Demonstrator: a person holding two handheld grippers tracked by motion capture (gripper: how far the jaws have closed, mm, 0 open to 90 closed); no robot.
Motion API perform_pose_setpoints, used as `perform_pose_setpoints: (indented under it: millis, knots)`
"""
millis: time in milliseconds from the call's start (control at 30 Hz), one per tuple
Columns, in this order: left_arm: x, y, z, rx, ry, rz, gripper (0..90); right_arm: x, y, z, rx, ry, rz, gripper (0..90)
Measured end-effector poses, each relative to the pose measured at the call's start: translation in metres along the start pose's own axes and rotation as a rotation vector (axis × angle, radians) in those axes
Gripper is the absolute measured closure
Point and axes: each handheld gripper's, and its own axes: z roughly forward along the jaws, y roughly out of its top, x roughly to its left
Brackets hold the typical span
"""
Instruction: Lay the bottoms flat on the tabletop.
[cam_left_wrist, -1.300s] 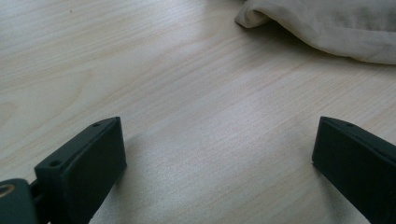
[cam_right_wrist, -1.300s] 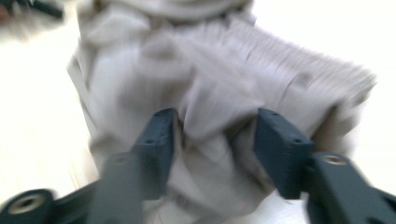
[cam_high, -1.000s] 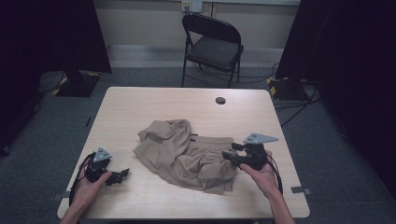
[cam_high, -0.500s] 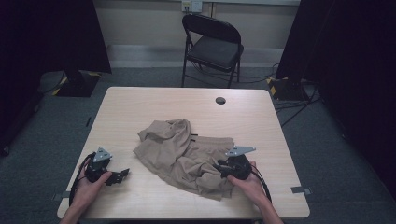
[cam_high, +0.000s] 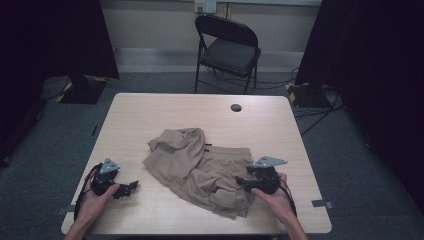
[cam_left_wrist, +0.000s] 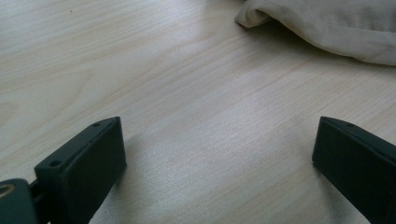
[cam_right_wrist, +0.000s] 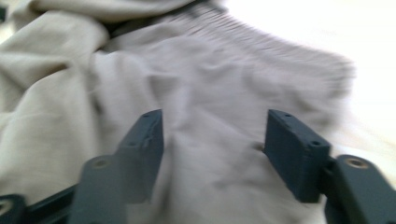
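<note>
Right tongs (cam_right_wrist: 212, 140) agape over, perhaps touching, crumpled shorts (cam_high: 200, 167).

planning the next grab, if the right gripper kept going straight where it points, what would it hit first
Most likely the crumpled tan garment: the right gripper has its open jaws aimed straight at the fabric, seemingly just short of it.

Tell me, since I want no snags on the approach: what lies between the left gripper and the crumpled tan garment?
Bare wooden table. In the left gripper view, the left gripper stands open over plain wood, with the crumpled tan garment beyond.
</note>
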Motion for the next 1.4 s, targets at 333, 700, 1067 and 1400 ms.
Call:
perform_pose_setpoints:
  millis: [333, 700, 1067, 1400]
  knots:
    - [-0.001, 0.000, 0.001, -0.001, -0.003, -0.012, 1.4, -0.048, -0.033, -0.026, 0.040, -0.201, 0.112, 22.6]
    - [-0.002, 0.013, 0.004, 0.025, 0.023, -0.036, 12.8, -0.059, -0.051, -0.019, 0.087, -0.277, 0.118, 13.8]
    - [-0.015, 0.080, 0.004, -0.089, -0.088, 0.018, 20.1, -0.057, -0.055, -0.019, 0.049, -0.292, 0.123, 13.6]
    - [-0.033, 0.162, 0.045, -0.136, -0.163, 0.057, 20.3, -0.057, -0.055, -0.019, 0.049, -0.288, 0.123, 13.7]
